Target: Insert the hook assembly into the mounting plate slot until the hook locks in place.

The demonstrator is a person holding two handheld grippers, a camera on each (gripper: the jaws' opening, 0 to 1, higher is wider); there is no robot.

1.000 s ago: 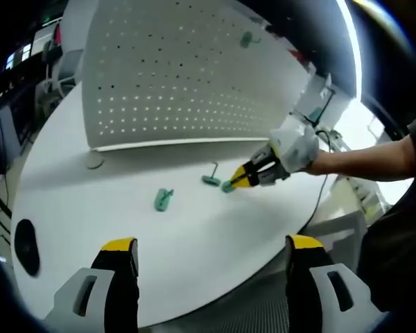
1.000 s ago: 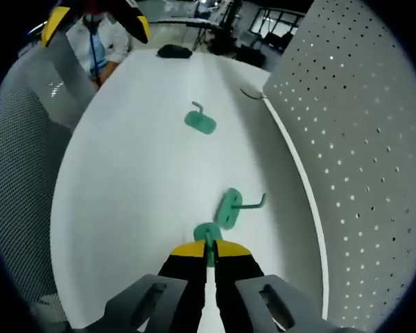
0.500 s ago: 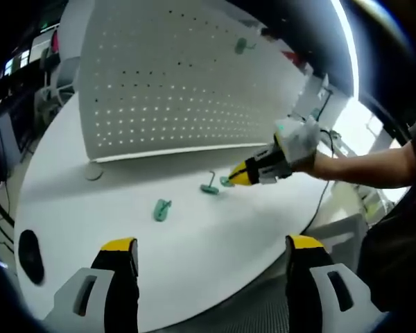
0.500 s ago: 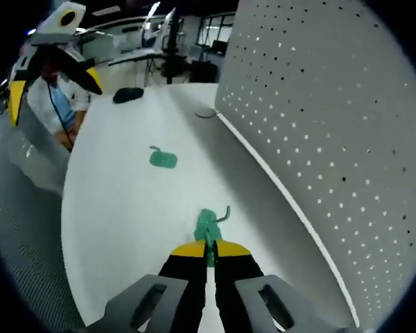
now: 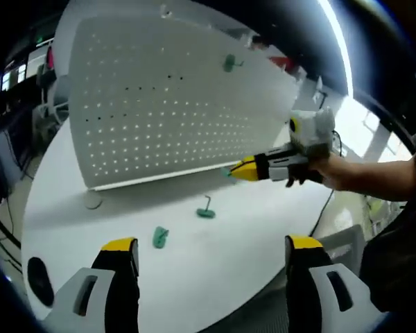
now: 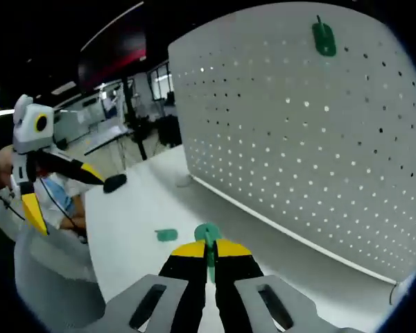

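Observation:
A white pegboard (image 5: pixel 173 104) stands upright on the white table (image 5: pixel 263 222), with one green hook (image 5: pixel 229 64) mounted high on it. My right gripper (image 5: pixel 230 171) hovers above the table near the board's lower edge, shut on a green hook assembly (image 6: pixel 208 234) whose plate sticks up between the jaws. In the right gripper view the board (image 6: pixel 298 139) rises just ahead and the mounted hook (image 6: pixel 324 38) sits near its top. Two more green hooks (image 5: pixel 206 210) (image 5: pixel 159 237) lie on the table. My left gripper (image 5: pixel 211 243) is open and holds nothing.
A dark oval object (image 5: pixel 38 281) lies near the table's left edge and a small round disc (image 5: pixel 92 201) rests by the board's foot. The table's curved front edge (image 5: pixel 263 277) runs close to my left jaws. A seated person (image 6: pixel 59 201) is behind the table.
My right gripper has lifted its green hook off the table and swung up to face the pegboard. The two loose hooks stay where they lay.

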